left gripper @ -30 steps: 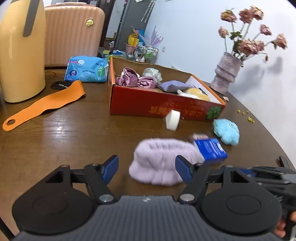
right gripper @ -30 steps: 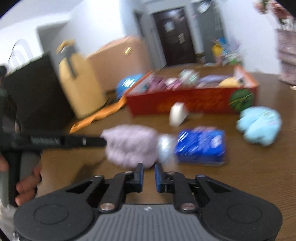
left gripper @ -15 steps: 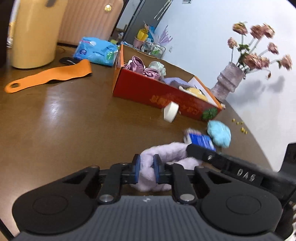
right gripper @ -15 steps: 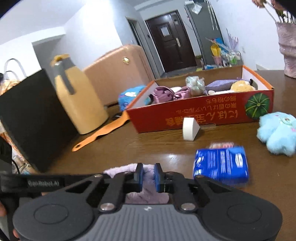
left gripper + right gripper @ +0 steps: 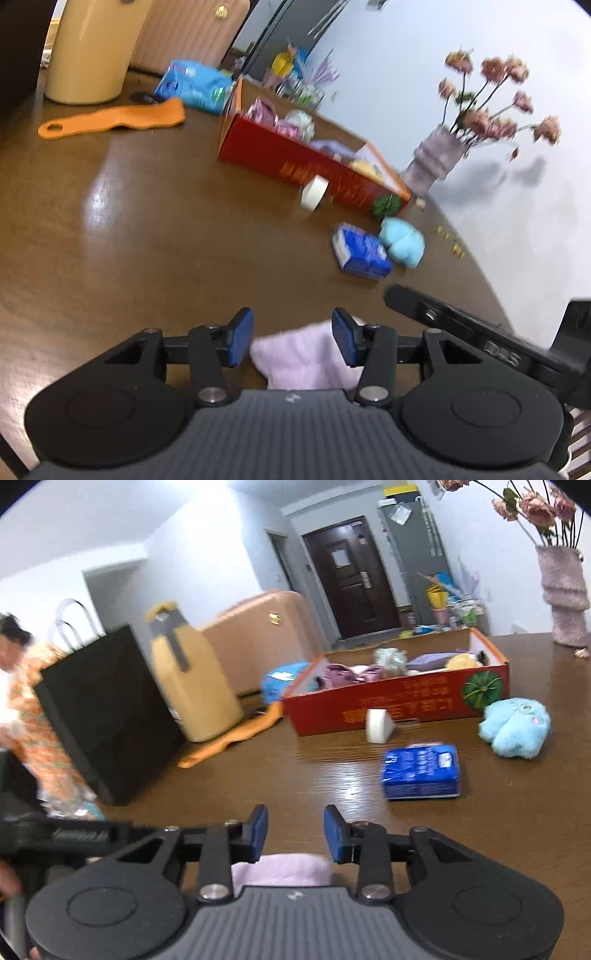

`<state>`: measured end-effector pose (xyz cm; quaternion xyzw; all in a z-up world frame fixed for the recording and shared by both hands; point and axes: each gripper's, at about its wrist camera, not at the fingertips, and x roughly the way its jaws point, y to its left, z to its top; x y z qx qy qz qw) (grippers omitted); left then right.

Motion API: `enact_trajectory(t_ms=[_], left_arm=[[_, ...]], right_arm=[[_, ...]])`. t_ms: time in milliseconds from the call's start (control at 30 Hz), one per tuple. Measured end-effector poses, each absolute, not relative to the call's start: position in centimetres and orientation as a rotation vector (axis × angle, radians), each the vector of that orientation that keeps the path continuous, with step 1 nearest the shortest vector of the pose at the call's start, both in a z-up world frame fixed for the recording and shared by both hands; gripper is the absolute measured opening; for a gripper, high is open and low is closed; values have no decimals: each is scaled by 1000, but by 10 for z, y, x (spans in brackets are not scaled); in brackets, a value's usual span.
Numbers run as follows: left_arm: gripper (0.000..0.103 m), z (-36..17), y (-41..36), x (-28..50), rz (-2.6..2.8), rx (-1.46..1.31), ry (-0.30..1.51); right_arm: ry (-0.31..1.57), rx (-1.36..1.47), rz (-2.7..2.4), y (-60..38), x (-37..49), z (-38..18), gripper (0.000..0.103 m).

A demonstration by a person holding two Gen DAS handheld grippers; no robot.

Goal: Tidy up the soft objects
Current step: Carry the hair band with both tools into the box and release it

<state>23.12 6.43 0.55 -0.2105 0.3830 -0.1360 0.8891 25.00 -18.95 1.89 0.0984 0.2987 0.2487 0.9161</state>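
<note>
Between the blue pads of the left gripper [image 5: 291, 341] lies a lilac fluffy cloth [image 5: 306, 360], low against the tool's body; the jaws stand wide apart, and the right pad seems to brush the cloth's edge while the left pad is clear of it, so nothing is clamped. The right gripper [image 5: 295, 834] also has its jaws spread wide with bare desk between the pads; the same lilac cloth [image 5: 282, 869] shows just below and behind them, near the tool's body, not held. The black bar of the right gripper crosses the lower right of the left view.

Farther out on the brown wooden desk [image 5: 147, 229] sits a blue tissue pack [image 5: 421, 771], and just beside it, to the right, a pale blue plush toy [image 5: 515, 727]; in the left view the two look as if they touch. A small white wedge-shaped block [image 5: 378, 725] stands in front of the long red box [image 5: 399, 701], close to its front wall. Inside the box are several soft things: pink satin cloth [image 5: 347, 674], a pale greenish bundle [image 5: 388, 659], a purple piece and something yellow.

Left of the box lies an orange strap [image 5: 114, 118], flat on the desk, with a blue plastic packet [image 5: 195, 86] behind it. A tall yellow jug [image 5: 192, 679] and a black paper bag [image 5: 107, 709] stand at the far left, a pink suitcase [image 5: 258, 638] behind them. A vase of dried pink flowers [image 5: 439, 158] stands beyond the box's right end.
</note>
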Motion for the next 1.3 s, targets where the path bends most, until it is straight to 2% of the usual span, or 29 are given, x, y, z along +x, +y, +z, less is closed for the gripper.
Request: enact_trajectory(t_ms=[200, 267, 300, 433, 467, 533, 633, 800, 967, 1133, 1300], left_arm=[[48, -18, 61, 222, -290, -445, 845], [42, -25, 57, 229, -282, -433, 855], [34, -26, 55, 231, -297, -428, 865], [23, -23, 52, 237, -316, -408, 868], [22, -22, 51, 237, -320, -402, 865], [19, -21, 49, 237, -327, -384, 855], [18, -14, 46, 242, -350, -381, 850], [17, 23, 34, 267, -428, -322, 757], [18, 61, 13, 334, -520, -287, 695], [17, 103, -18, 449, -558, -273, 698], [18, 98, -38, 575, -516, -339, 791]], right_arm=[[722, 182, 529, -182, 245, -15, 34], [728, 207, 518, -183, 247, -21, 33], [741, 235, 512, -185, 249, -22, 33], [784, 304, 511, -191, 255, -29, 32], [797, 337, 520, -193, 258, -33, 27], [819, 424, 545, -199, 264, -39, 25], [800, 432, 543, -201, 264, -36, 20], [674, 394, 533, -209, 272, 1, 19], [597, 402, 512, -234, 321, 40, 20], [544, 365, 486, -261, 418, 92, 20], [583, 343, 430, -275, 543, 112, 20]])
